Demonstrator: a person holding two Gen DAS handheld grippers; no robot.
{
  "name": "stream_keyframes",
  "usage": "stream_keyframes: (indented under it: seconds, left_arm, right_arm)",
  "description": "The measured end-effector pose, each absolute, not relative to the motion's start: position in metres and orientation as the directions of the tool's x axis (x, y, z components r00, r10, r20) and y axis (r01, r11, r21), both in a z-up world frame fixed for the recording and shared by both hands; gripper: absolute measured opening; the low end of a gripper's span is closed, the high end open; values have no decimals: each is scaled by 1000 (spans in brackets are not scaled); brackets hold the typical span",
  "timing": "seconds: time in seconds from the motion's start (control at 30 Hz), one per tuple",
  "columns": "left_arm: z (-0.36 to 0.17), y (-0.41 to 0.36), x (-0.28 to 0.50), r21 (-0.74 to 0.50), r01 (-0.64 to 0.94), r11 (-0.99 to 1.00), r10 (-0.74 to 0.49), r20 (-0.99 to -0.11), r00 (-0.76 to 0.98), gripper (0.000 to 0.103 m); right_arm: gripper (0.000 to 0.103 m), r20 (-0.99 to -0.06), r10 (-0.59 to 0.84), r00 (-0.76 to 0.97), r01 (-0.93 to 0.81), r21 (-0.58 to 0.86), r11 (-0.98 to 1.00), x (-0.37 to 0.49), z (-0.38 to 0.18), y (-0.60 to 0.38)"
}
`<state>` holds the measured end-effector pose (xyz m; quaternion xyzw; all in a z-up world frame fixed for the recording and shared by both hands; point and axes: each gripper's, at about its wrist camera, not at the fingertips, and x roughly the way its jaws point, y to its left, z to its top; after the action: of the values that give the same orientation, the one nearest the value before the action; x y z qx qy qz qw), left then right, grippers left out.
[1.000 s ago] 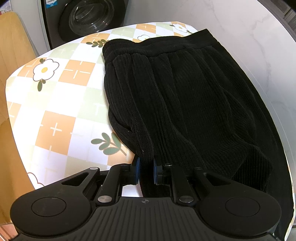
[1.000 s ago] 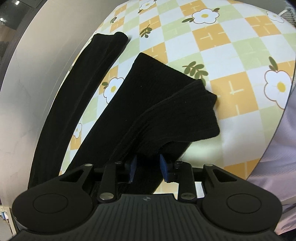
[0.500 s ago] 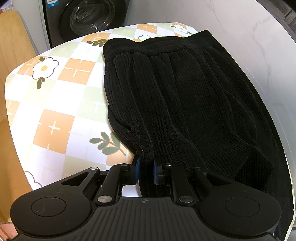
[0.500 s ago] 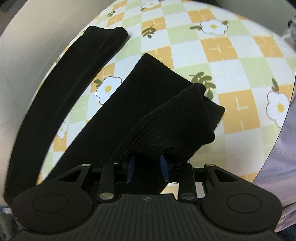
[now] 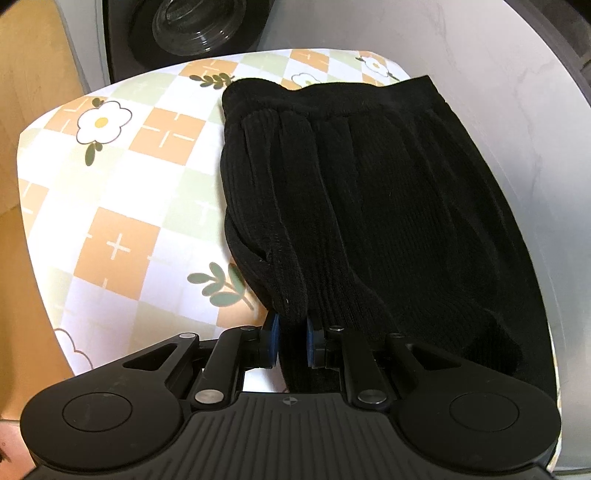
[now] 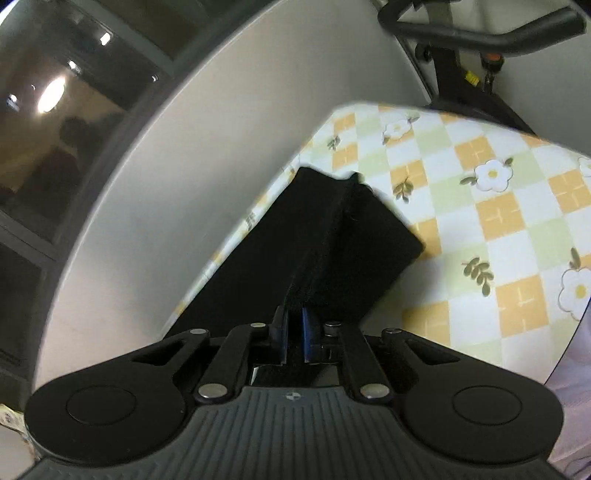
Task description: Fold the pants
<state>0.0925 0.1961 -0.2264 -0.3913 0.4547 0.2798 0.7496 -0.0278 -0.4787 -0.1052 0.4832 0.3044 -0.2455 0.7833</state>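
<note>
On checked floral tablecloth (image 5: 122, 206), black pants (image 5: 369, 206); left claw (image 5: 291, 332), right claw (image 6: 294, 328) both clamping fabric; washing machine (image 5: 192, 22) behind

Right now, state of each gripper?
Left gripper: shut on the pants, side edge pinched.
Right gripper: shut on the pants, leg end between its fingers.

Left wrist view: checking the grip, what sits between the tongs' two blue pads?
A bunched fold of the black pants is pinched in the left tongs, in the left wrist view.
</note>
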Motion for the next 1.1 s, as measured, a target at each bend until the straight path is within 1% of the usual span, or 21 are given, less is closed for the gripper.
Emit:
stream_keyframes:
  seconds: [0.1, 0.17, 0.4, 0.57, 0.77, 0.97, 1.1]
  left_arm:
    - [-224, 195, 91, -326, -773, 544, 61, -903, 425, 15]
    - [-225, 195, 91, -308, -778, 547, 63, -912, 406, 15]
    - [-228, 193, 92, -258, -777, 574, 83, -926, 368, 15]
    - [-225, 191, 93, -258, -760, 597, 64, -929, 366, 18]
    - [-225, 181, 80, -305, -744, 594, -40, -935, 351, 36]
    - [-225, 156, 64, -400, -705, 586, -176, -912, 371, 38]
    - [-232, 130, 63, -475, -680, 558, -309, -880, 362, 37]
  right_arm:
    - [8, -811, -59, 582, 780, 536, 321, -48, -143, -488]
    - [8, -840, -30, 542, 815, 517, 260, -66, -166, -488]
    - [8, -860, -1, 510, 850, 504, 151, -106, -204, -481]
    - [8, -847, -13, 531, 838, 523, 152, -110, -202, -478]
    - [8, -823, -14, 567, 810, 555, 188, -104, -187, -479]
    - [8, -801, -15, 599, 779, 577, 246, -89, -166, -479]
    - [8, -782, -11, 623, 751, 594, 287, -84, -151, -479]
